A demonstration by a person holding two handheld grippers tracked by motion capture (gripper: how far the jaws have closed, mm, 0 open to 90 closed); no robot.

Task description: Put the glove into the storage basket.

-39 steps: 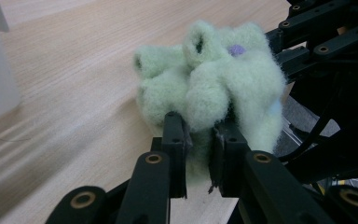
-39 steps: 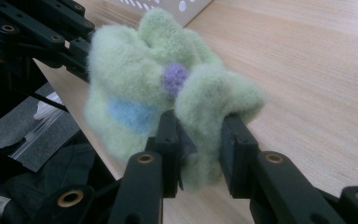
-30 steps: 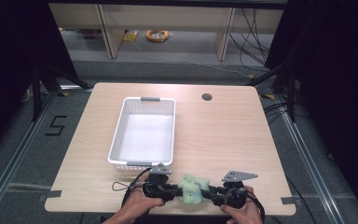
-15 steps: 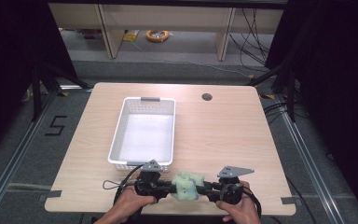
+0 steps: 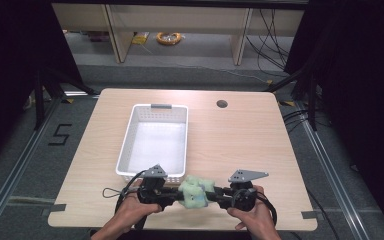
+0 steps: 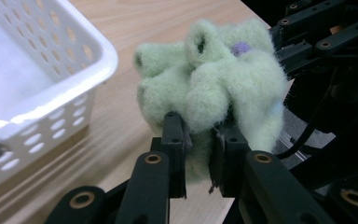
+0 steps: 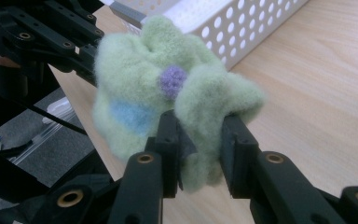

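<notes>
A fuzzy pale-green cloth (image 5: 195,191) with a purple dot and a blue patch hangs bunched between my two grippers, just above the table's front edge. My left gripper (image 5: 176,194) comes in from the left and is shut on one side of the green cloth (image 6: 209,88); its jaws pinch a fold. From the right, my right gripper (image 5: 214,196) is shut on the other side of the green cloth (image 7: 168,88). The right gripper view has the left gripper's black links at upper left. A white perforated basket (image 5: 125,150) stands just behind the cloth and holds nothing.
The light wooden table (image 5: 240,145) has a round cable hole (image 5: 222,104) at the back right. Black cables loop off the left gripper near the front edge. Dark floor and a low shelf lie beyond the table.
Both hands have lifted the cloth a little off the table and carried it slightly toward the basket. The grips have not changed.
</notes>
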